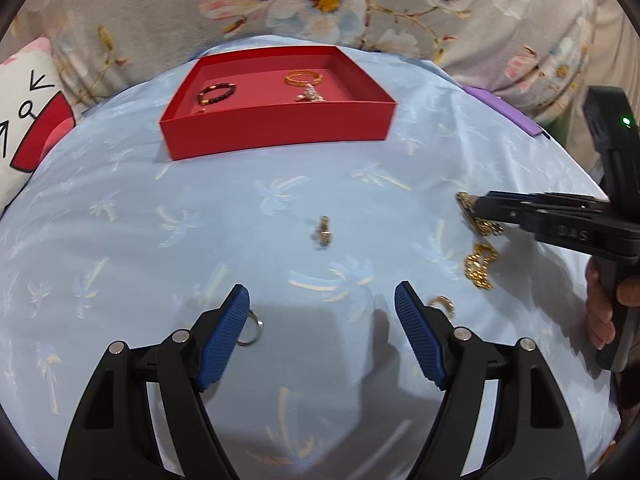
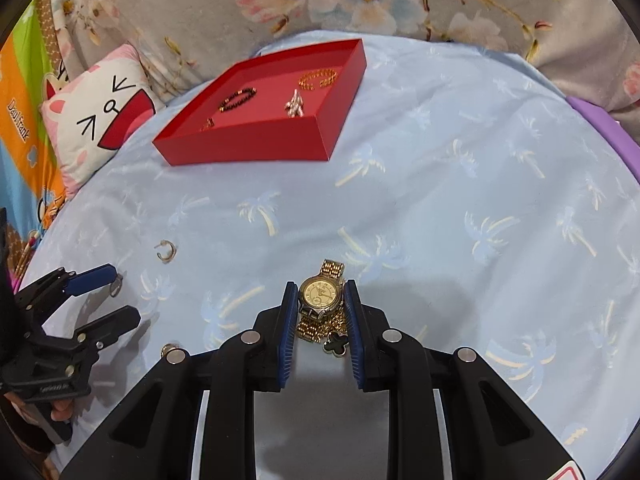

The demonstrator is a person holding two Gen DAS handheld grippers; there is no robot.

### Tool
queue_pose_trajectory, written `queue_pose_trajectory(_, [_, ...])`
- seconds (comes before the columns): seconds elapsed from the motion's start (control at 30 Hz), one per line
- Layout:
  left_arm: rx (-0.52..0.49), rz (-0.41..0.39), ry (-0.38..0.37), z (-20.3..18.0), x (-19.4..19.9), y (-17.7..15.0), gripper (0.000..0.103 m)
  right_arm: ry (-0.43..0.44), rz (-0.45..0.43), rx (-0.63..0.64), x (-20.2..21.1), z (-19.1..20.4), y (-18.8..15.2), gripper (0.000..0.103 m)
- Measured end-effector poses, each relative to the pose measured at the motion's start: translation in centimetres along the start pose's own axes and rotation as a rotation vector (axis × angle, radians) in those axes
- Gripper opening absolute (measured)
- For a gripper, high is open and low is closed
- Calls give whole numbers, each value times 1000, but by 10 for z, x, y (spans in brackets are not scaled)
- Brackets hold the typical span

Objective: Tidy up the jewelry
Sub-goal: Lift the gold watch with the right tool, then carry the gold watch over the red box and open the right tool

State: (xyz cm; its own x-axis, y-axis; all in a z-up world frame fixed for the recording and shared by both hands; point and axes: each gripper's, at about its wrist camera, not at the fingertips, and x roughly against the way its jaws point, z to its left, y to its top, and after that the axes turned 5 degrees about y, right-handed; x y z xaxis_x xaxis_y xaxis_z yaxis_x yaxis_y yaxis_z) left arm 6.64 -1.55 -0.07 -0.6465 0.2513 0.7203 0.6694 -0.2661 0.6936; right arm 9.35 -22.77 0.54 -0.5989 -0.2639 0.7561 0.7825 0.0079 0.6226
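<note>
I note my right gripper [image 2: 320, 300] pinching the gold watch [image 2: 321, 292] on the blue cloth [image 2: 460, 208], left gripper [image 1: 322, 312] spread wide beside a silver ring [image 1: 251, 328], red tray [image 2: 248, 144] well apart.

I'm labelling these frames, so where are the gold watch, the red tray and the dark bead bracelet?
gold watch [image 2: 320, 293]: right wrist view, on its round dial between the fingers.
red tray [image 1: 276, 130]: left wrist view, on its near outer wall.
dark bead bracelet [image 2: 249, 94]: right wrist view, on the beads at its right end, inside the tray.

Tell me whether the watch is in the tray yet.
Out. The watch lies on the cloth between the right gripper's fingers, apart from the tray.
</note>
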Motion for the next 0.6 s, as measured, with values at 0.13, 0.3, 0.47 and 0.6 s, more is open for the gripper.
queue_pose_trajectory(0.13, [-19,-2,-17,-8,2,-2,73,6,-11,-5,4,1,0,21])
queue_pose_trajectory(0.3, [-46,8,-81,-21,5,-4,73,32,-52,-23,17,0,4,21])
queue_pose_trajectory(0.47, [-71,19,-112,-37,6,-4,73,55,-78,-10,28,7,7,21])
queue_pose_trajectory(0.6, [-13,14,-75,-21,6,2,72,84,-98,0,37,13,8,21])
